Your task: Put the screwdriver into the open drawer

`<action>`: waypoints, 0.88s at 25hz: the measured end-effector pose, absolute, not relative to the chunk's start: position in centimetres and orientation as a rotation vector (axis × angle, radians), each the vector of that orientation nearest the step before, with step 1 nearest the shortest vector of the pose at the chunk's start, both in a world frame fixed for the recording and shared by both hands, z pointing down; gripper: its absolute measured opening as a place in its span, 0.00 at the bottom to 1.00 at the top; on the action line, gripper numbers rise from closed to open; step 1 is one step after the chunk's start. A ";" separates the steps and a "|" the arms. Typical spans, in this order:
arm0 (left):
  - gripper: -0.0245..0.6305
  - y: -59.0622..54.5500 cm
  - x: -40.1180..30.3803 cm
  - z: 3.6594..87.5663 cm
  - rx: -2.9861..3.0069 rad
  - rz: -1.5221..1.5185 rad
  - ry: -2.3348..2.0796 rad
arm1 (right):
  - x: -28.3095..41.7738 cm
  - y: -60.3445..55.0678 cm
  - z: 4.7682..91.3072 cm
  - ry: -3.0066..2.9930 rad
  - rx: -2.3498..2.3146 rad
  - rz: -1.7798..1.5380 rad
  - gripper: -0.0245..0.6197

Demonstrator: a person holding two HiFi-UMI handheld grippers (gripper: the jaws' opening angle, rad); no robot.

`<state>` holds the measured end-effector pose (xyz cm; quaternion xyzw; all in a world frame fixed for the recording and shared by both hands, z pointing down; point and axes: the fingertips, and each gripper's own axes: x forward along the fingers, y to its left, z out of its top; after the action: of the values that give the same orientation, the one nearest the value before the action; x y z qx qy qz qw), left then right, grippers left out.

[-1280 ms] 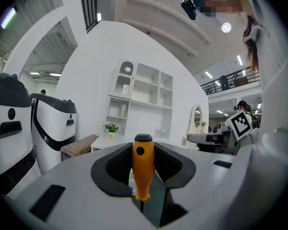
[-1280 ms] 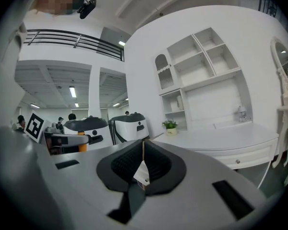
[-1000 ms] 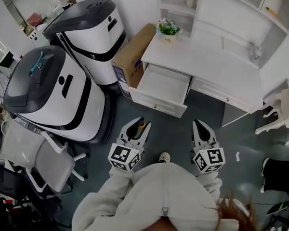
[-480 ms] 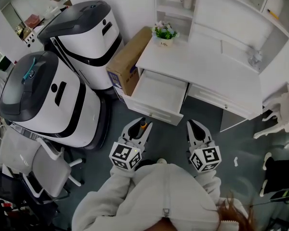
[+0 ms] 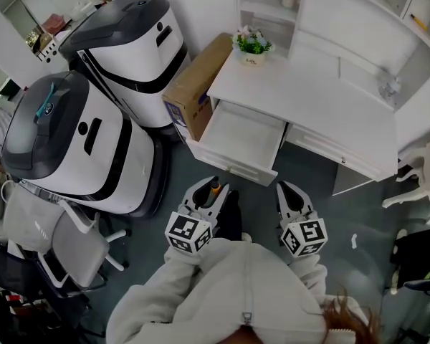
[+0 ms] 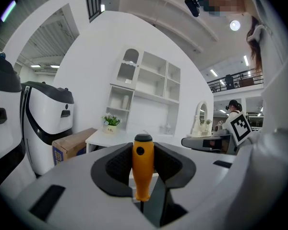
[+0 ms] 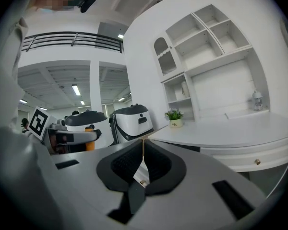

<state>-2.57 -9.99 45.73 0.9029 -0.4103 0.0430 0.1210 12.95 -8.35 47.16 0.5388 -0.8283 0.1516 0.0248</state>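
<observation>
Gripping the orange screwdriver upright by its handle, my left tool hangs just short of the front edge of the open drawer; bare floor lies between. My right tool, closed and empty, sits beside it.

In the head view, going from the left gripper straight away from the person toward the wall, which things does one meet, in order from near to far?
left gripper, shut on the screwdriver → open drawer → desk top → potted plant → shelf unit
</observation>
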 end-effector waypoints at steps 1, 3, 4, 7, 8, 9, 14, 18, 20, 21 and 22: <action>0.24 -10.4 -2.5 45.7 2.634 0.127 -1.199 | 13.1 -8.6 47.4 -2.557 1.668 0.481 0.09; 0.24 -11.4 -2.2 45.8 2.635 0.127 -1.193 | 13.4 -9.5 47.7 -2.549 1.675 0.501 0.09; 0.24 -12.0 -2.0 45.7 2.638 0.127 -1.187 | 13.5 -10.0 47.8 -2.547 1.677 0.508 0.09; 0.24 -14.0 -1.4 45.9 2.643 0.131 -1.167 | 13.3 -11.7 48.1 -2.541 1.673 0.537 0.09; 0.24 -14.8 -1.2 46.0 2.642 0.133 -1.162 | 13.1 -12.4 48.4 -2.539 1.669 0.549 0.09; 0.24 -15.7 -1.1 46.1 2.641 0.136 -1.156 | 13.0 -13.1 48.6 -2.536 1.663 0.561 0.09; 0.24 -20.4 -0.7 46.3 2.640 0.135 -1.119 | 12.5 -17.3 49.0 -2.512 1.650 0.576 0.09; 0.24 -24.0 -0.7 46.5 2.640 0.138 -1.089 | 12.4 -20.6 49.1 -2.492 1.662 0.577 0.09; 0.24 -25.7 -0.6 46.6 2.644 0.143 -1.062 | 12.4 -22.2 48.9 -2.481 1.671 0.572 0.09; 0.24 -26.4 -0.5 46.6 2.648 0.147 -1.044 | 12.3 -22.8 48.9 -2.476 1.674 0.563 0.09; 0.24 -27.1 -0.4 46.7 2.653 0.154 -1.026 | 12.2 -23.4 48.8 -2.471 1.677 0.550 0.09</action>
<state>-0.43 -27.11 46.74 0.9213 -0.3563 0.0534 0.1461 12.22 -23.39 48.85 0.5515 -0.8126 0.1807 0.0528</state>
